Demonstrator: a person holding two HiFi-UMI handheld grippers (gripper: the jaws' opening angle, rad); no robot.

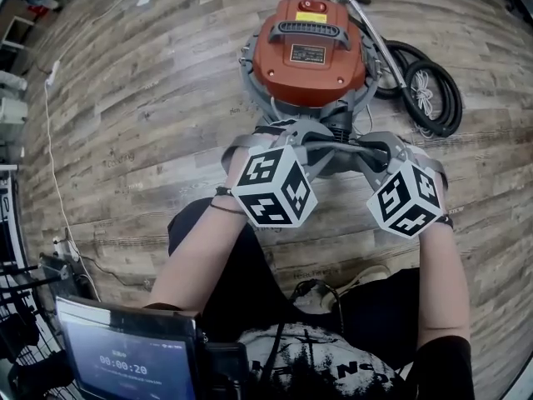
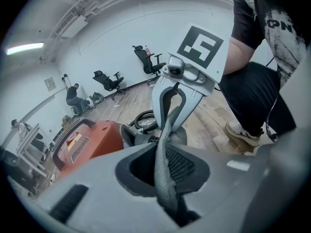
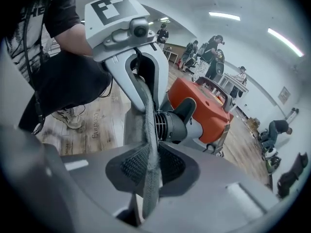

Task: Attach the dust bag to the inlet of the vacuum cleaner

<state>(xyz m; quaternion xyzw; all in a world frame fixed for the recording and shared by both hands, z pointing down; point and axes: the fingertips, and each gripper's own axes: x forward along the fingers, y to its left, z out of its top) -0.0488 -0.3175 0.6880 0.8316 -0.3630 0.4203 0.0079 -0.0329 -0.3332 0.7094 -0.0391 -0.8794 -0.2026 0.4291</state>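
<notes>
- Clamping a fold of the grey dust bag [image 2: 170,125], the left gripper [image 2: 166,154] is holding its jaws pressed together on the fabric, which is running up out of them as a taut strip.
- The right gripper [image 3: 148,157] is doing the same from the other side, its jaws squeezing a narrow band of the same grey cloth.
- In the head view the bag is stretching between the two grippers, just in front of the near side of the vacuum cleaner [image 1: 308,52], which is standing on the wooden floor [image 1: 150,98] with its orange lid facing up.
- The right gripper view is showing the black ribbed inlet [image 3: 172,125] sticking out of the cleaner's body just beyond the jaws, with the fabric passing close beside it; whether cloth and inlet are touching cannot be told.
- Each gripper is facing the other across the bag, both pointing down and inward.
- A black hose [image 1: 433,90] is lying coiled on the floor to the right of the cleaner, with a metal wand [image 1: 375,32] resting next to it.
- The person is crouching close behind the grippers, one shoe [image 1: 366,277] planted on the floor.
</notes>
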